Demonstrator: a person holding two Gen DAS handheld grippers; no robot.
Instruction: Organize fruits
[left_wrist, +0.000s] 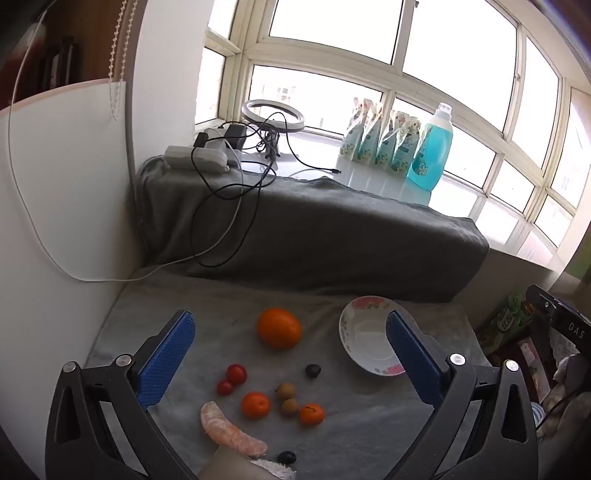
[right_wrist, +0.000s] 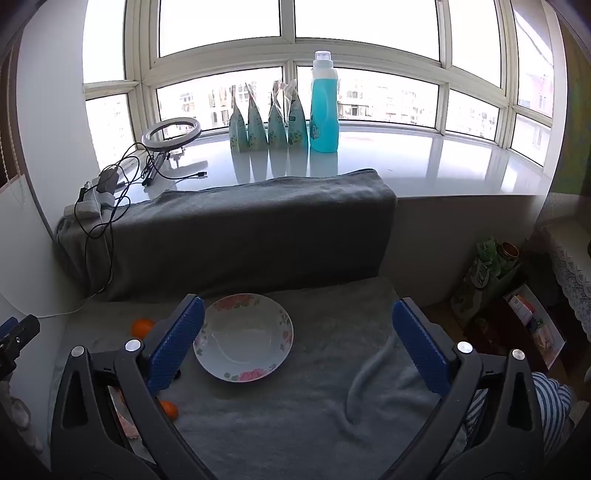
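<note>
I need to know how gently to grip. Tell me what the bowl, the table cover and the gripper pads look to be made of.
Bowl: likely glazed ceramic, perhaps melamine; white, glossy, printed pink flowers on the rim.
Table cover: grey cloth, towel-like; matte, fuzzy nap, soft folds.
Pads: blue, apparently rubber or plastic; fine ribbed texture, dull sheen.

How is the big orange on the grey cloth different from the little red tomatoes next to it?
The big orange is far larger than the two red tomatoes. It is orange with a dull skin; the tomatoes are deep red and glossy. The orange lies alone, further back; the tomatoes lie close together as a pair, nearer the camera. Both are roundish, whole and lie loose on the grey cloth, outside the flowered bowl.
</note>
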